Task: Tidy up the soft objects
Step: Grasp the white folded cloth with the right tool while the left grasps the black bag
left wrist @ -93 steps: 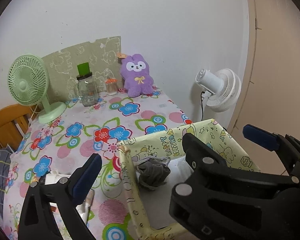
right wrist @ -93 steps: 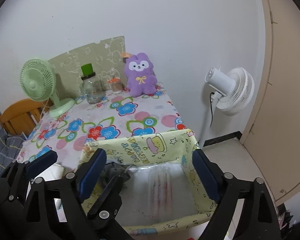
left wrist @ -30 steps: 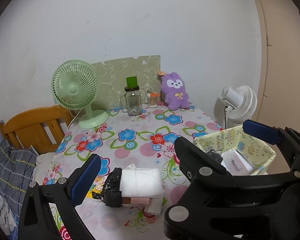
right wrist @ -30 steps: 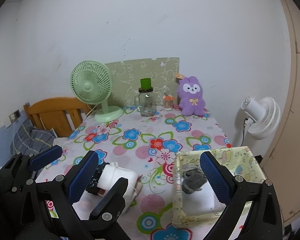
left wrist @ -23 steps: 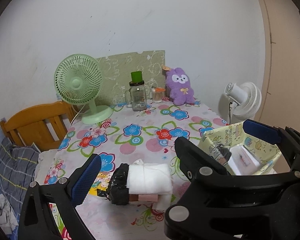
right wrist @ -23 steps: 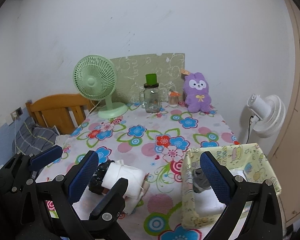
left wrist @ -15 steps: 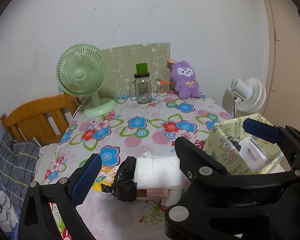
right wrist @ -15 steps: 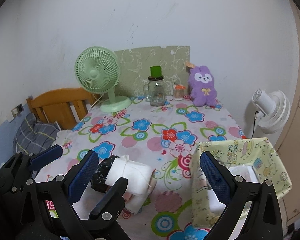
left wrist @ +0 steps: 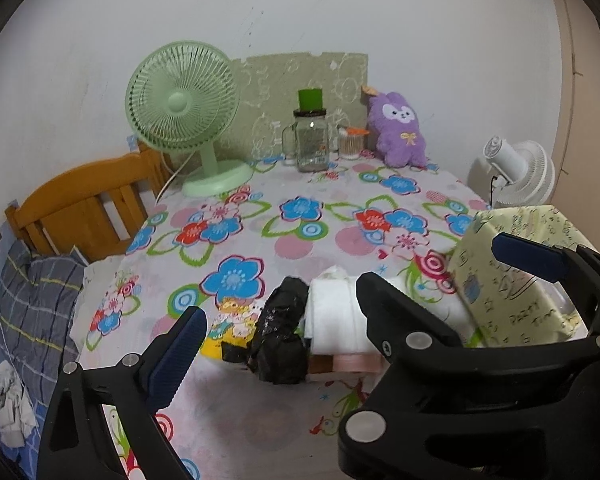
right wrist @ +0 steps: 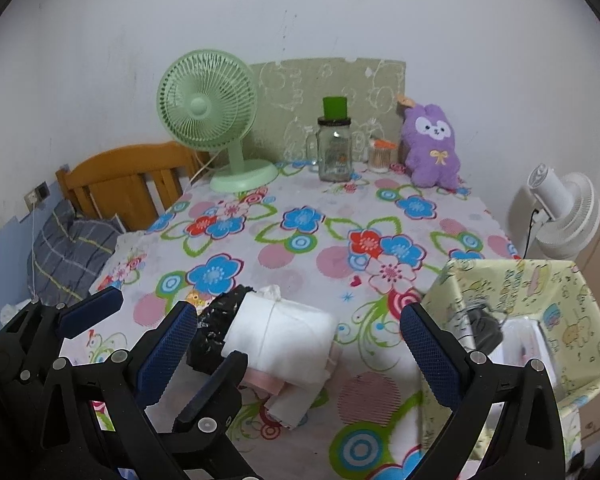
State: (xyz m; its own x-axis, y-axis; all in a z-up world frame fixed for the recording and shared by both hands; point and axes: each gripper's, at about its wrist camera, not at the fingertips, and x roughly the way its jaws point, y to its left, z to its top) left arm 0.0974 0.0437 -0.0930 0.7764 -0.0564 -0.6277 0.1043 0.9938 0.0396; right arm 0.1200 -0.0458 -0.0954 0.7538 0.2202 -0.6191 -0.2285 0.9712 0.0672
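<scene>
A small pile of soft things lies near the front of the floral table: a white rolled cloth (right wrist: 284, 332) (left wrist: 332, 316), a black roll (right wrist: 216, 328) (left wrist: 280, 332) at its left end, and a pink folded piece (right wrist: 260, 384) underneath. My right gripper (right wrist: 296, 344) hovers open in front of the white roll, holding nothing. My left gripper (left wrist: 300, 332) is open and empty too, facing the black roll. The right gripper hides its right finger. To the right, a yellow fabric box (right wrist: 500, 268) (left wrist: 512, 292) holds a grey bundle (right wrist: 484, 328) and something white.
Along the back wall stand a purple plush rabbit (right wrist: 432, 148), a glass jar with a green lid (right wrist: 334, 152), a small orange-capped jar (right wrist: 380, 156) and a green fan (right wrist: 208, 108). A wooden chair (right wrist: 128, 180) stands left of the table. A white fan (right wrist: 560, 208) stands off the right edge.
Both grippers have swung left from over the yellow box and now face the pile from closer. The box has slid to the right edge of both views. Both stay open.
</scene>
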